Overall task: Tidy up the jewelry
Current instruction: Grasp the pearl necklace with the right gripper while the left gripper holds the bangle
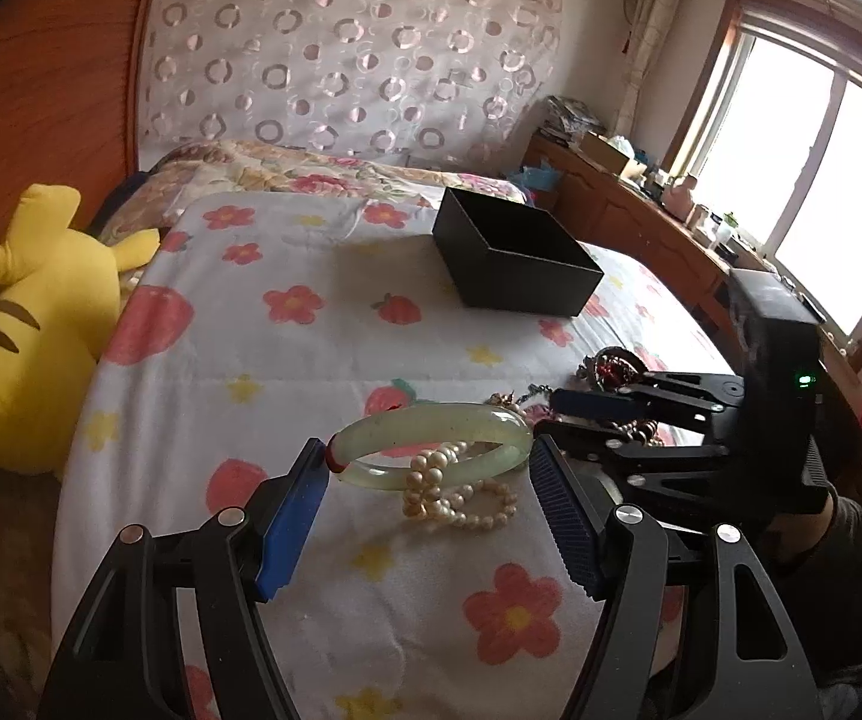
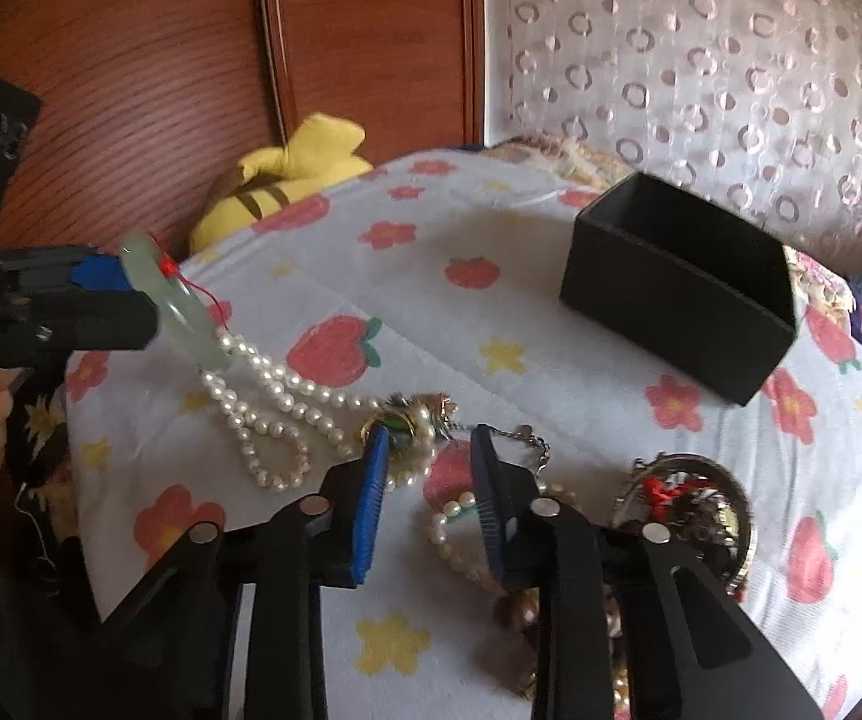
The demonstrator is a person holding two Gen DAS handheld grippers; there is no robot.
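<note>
A pale green jade bangle (image 1: 431, 441) with a red thread sits between the fingers of my left gripper (image 1: 428, 459), which is shut on it and lifts it off the bed; a white pearl strand (image 1: 458, 495) hangs through it. In the right wrist view the bangle (image 2: 182, 306) is held tilted, with pearls (image 2: 275, 396) trailing down to the sheet. My right gripper (image 2: 425, 438) is open, low over a green-stone gold pendant (image 2: 398, 423) and pearls. An open black box (image 1: 515, 255) (image 2: 686, 285) stands farther back on the bed.
The floral bedsheet (image 1: 287, 360) covers the bed. A tangled heap of dark and red jewelry (image 2: 692, 498) lies at the right. A yellow plush toy (image 1: 29, 324) lies at the bed's left edge by the wooden headboard. A desk and window stand at the right.
</note>
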